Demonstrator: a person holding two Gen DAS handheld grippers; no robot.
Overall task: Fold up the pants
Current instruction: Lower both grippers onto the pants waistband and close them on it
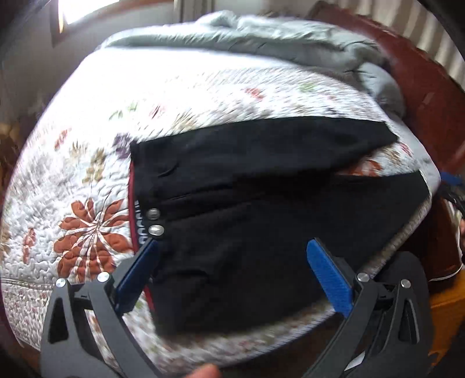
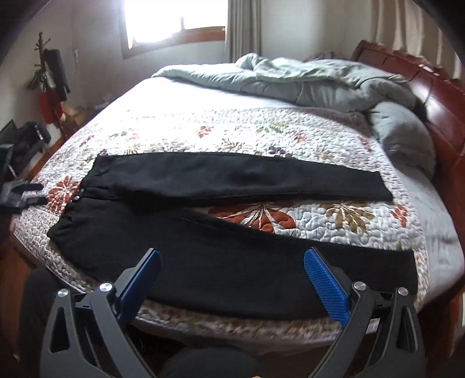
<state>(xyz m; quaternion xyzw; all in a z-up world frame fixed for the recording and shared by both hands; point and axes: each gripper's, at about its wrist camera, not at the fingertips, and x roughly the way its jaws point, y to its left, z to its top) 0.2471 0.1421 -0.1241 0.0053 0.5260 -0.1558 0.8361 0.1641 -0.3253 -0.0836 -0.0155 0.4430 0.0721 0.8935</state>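
Note:
Black pants [image 2: 232, 256] lie flat on the floral quilt [image 2: 334, 215], waistband at the left, both legs spread apart toward the right. The left wrist view shows the waistband [image 1: 136, 197] with a red lining and two metal buttons [image 1: 154, 221]. My left gripper [image 1: 232, 247] is open above the waist area, its left finger near the buttons. It also shows at the left edge of the right wrist view [image 2: 26, 194]. My right gripper [image 2: 232, 256] is open and empty over the near leg.
A rumpled grey duvet [image 2: 305, 84] lies at the far side of the bed. A dark red wooden headboard [image 2: 436, 96] runs along the right. A window [image 2: 174, 20] is at the back, and clutter [image 2: 49, 87] stands at the left.

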